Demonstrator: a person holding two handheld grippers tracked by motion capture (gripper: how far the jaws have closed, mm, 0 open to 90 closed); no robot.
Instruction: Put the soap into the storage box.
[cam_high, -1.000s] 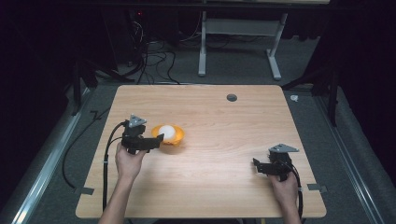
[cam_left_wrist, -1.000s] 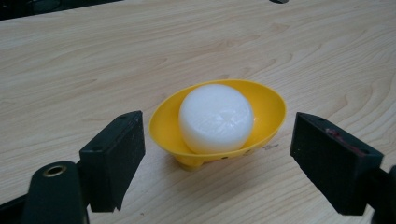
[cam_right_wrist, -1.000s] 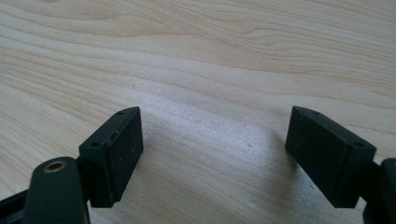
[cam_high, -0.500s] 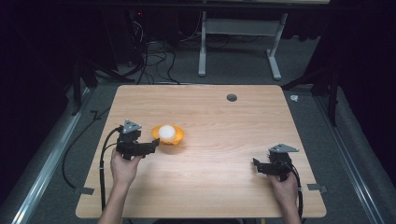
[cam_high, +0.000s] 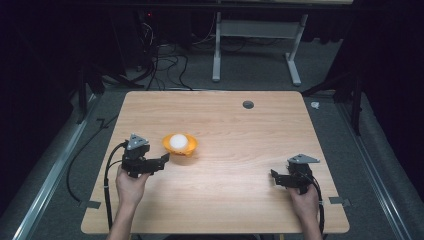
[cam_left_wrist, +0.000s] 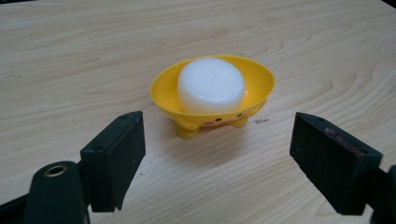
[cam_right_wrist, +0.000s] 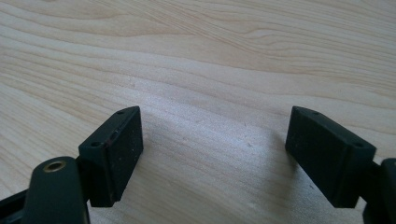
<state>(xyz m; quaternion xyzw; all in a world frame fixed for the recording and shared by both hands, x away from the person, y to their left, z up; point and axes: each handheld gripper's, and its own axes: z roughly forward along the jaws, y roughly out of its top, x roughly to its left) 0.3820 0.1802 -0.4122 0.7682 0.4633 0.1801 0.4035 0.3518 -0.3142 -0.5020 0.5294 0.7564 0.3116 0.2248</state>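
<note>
Left tongs withdrew from dish (gaping, empty).

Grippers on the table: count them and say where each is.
2. The left gripper sits just short of the yellow duck dish; the right gripper is near the table's right edge.

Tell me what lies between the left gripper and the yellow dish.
Nothing: in the left gripper view only bare table lies between the open left gripper and the yellow dish holding the white soap.
</note>
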